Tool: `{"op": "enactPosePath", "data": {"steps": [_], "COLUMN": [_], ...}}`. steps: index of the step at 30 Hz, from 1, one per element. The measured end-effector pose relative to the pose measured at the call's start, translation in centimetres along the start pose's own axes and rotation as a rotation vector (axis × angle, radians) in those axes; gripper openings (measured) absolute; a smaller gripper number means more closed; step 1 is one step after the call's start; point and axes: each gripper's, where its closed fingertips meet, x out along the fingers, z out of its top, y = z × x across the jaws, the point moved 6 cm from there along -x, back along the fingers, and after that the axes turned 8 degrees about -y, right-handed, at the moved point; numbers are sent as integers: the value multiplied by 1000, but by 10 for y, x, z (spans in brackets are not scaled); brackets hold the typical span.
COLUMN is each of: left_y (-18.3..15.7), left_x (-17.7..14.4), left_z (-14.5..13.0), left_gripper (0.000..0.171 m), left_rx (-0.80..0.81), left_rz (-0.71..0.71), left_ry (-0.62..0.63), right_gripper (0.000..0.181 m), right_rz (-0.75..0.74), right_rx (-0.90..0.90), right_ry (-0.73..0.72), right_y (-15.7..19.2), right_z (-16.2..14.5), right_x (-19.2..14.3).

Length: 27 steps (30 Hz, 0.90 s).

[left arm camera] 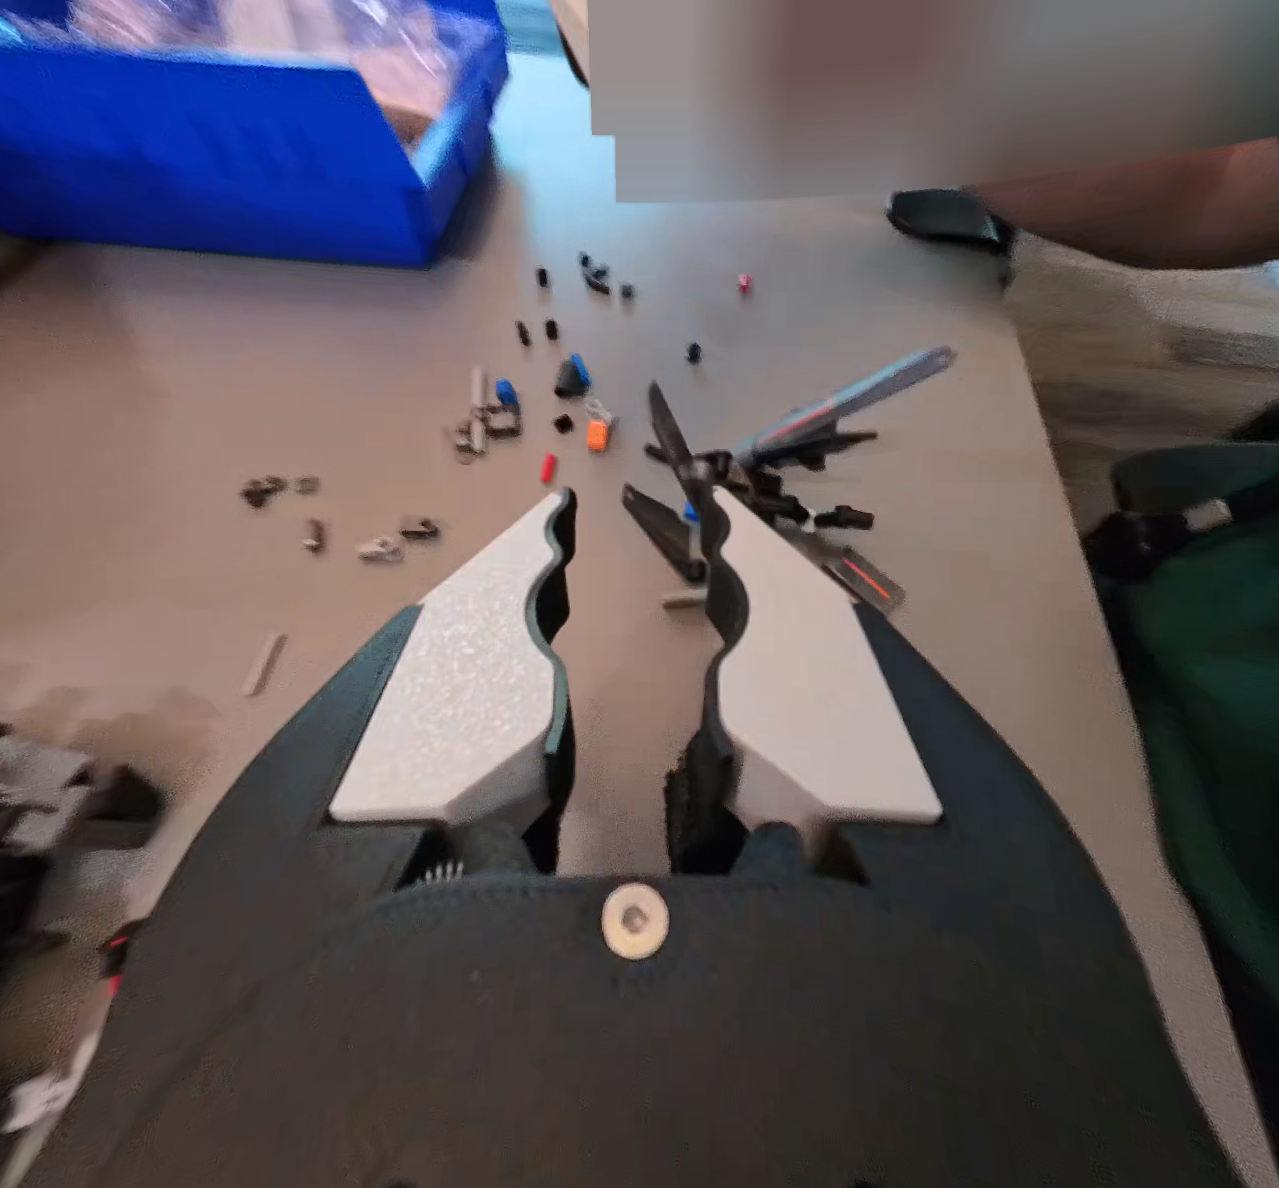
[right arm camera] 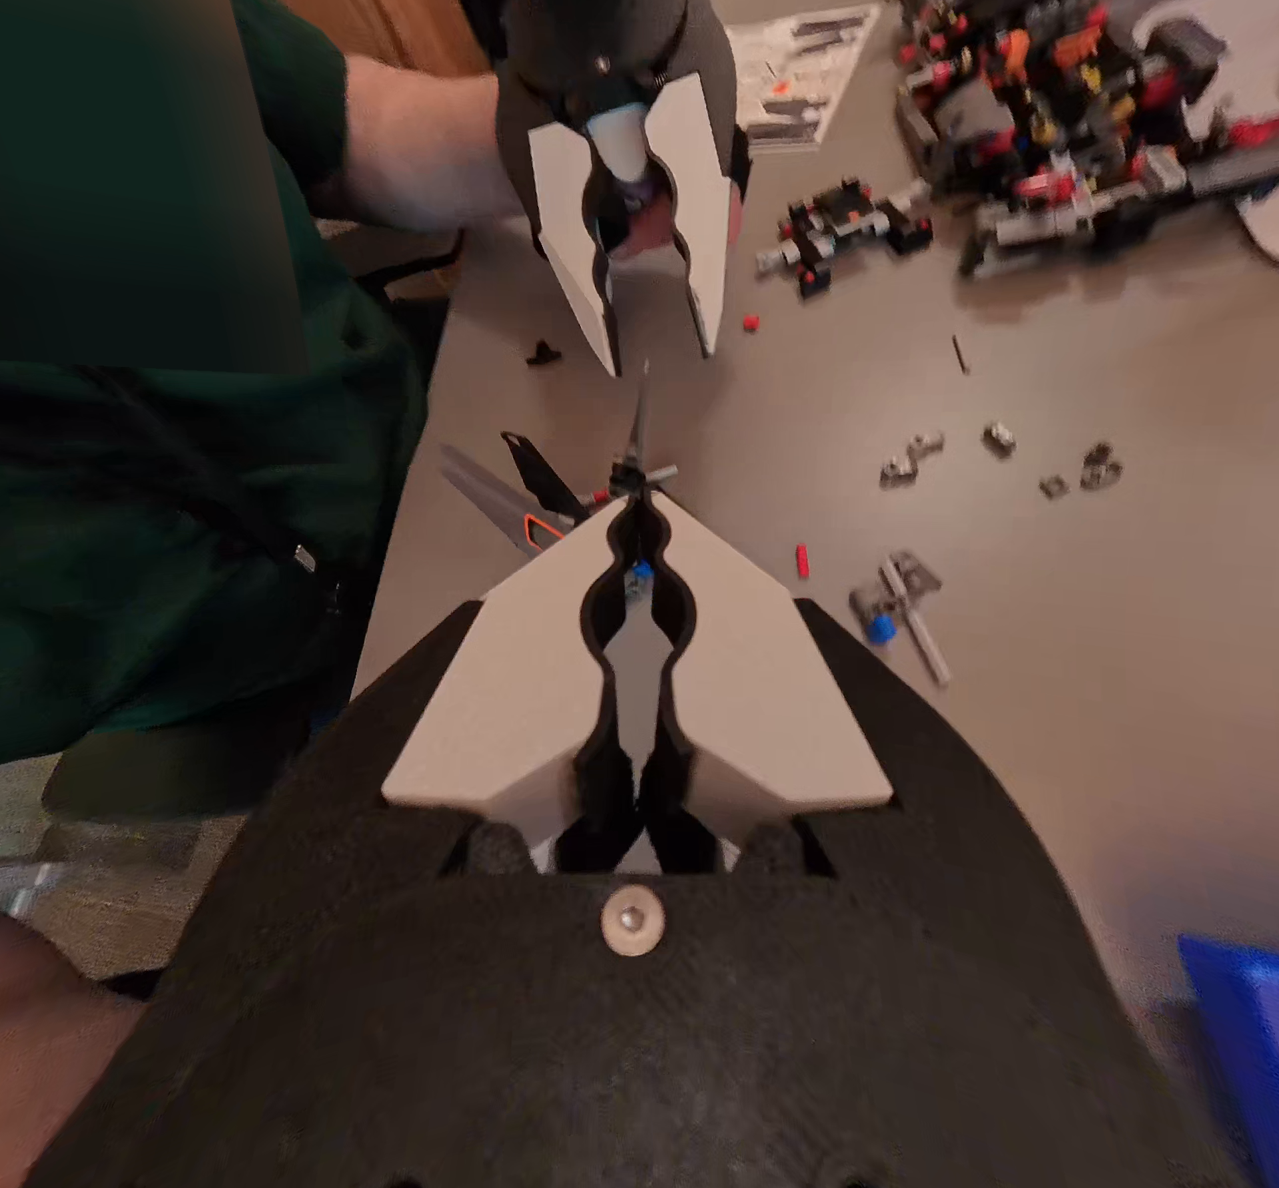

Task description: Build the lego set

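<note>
On the grey table (right arm camera: 900,394), the right gripper (right arm camera: 640,511) is pinching the small bladed lego piece (right arm camera: 633,473) at its fingertips, long blade pointing toward twelve o'clock, while the left gripper (right arm camera: 661,352) is hovering there empty, fingers spread moderately, tips nearly touching the blade.

A black bladed lego assembly (right arm camera: 633,477) with grey and orange-marked blades, apparently clamped upright above the counter (right arm camera: 900,394).
</note>
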Motion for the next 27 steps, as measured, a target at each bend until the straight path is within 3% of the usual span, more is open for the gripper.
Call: {"op": "enactPosePath", "data": {"steps": [4, 8, 15, 20, 24, 27], "left_y": [-2, -13, -18, -19, -20, -21], "left_x": [6, 15, 35, 33, 33, 32], "left_z": [-19, -12, -21, -23, -24, -24], "left_gripper": [38, 38, 20, 7, 5, 5], "left_rx": [-10, -44, -25, -19, -25, -15], "left_rz": [-119, -215, -195, -201, -188, -186], "left_ry": [80, 5, 51, 38, 28, 18], "right_gripper": [0, 16, 38, 37, 15, 10], "right_rz": [-80, -107, -220, -374, -384, -411], "right_rx": [90, 162, 137, -11, -53, -59], "right_ry": [33, 4, 25, 122, 94, 55], "right_y": [13, 33, 58, 63, 68, 69], "right_z": [-20, -32, -54, -52, -47, -48], "right_x": [4, 19, 39, 62, 74, 74]}}
